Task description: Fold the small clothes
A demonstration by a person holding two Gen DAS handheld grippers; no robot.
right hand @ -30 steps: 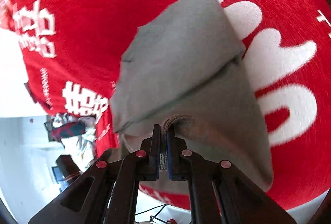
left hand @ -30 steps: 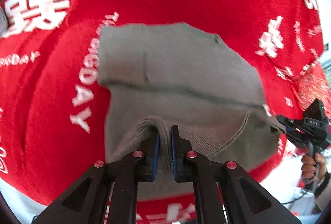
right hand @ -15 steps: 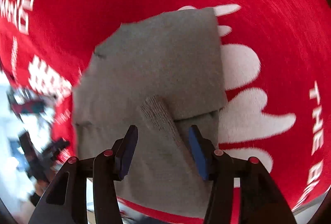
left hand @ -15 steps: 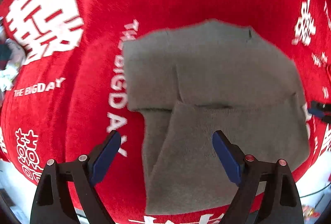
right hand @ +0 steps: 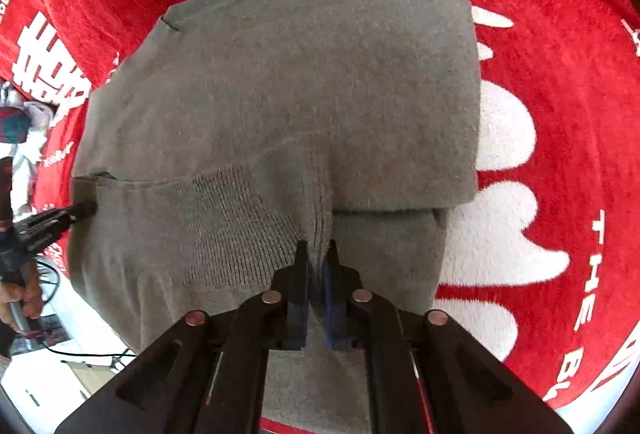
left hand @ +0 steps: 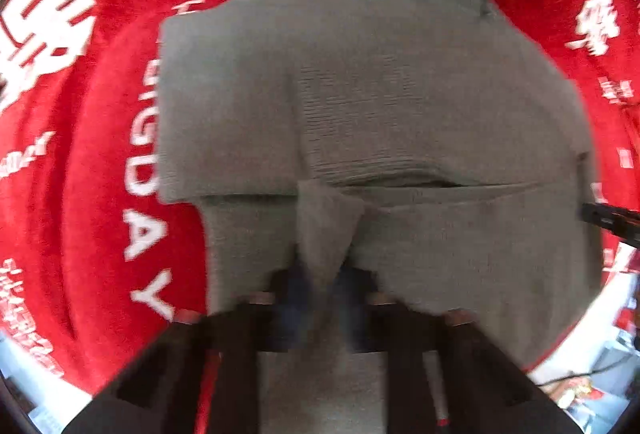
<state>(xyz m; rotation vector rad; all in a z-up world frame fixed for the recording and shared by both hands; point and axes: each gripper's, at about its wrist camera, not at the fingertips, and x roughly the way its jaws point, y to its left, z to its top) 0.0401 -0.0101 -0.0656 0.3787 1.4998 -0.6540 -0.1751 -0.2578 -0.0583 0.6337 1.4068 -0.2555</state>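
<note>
Half a second ago both grippers stood wide open above the cloth; now each has closed back onto a pinch of it. The left gripper [left hand: 320, 290] (its view is smeared with motion blur) has its fingers drawn close together around a raised peak of the grey knit garment [left hand: 360, 105], near the fold line on the lower layer. The right gripper [right hand: 316, 266] is nearly fully closed, its blue pads [right hand: 301, 290] clamping a narrow ridge of the same garment [right hand: 300, 93] just below the edge of the folded-over upper layer. The garment lies folded, one layer over another, on the red cloth with white lettering [right hand: 560, 113] that covers the bench. In the right wrist view, the left gripper's tip [right hand: 76, 211] touches the garment's left edge at the fold.
</note>
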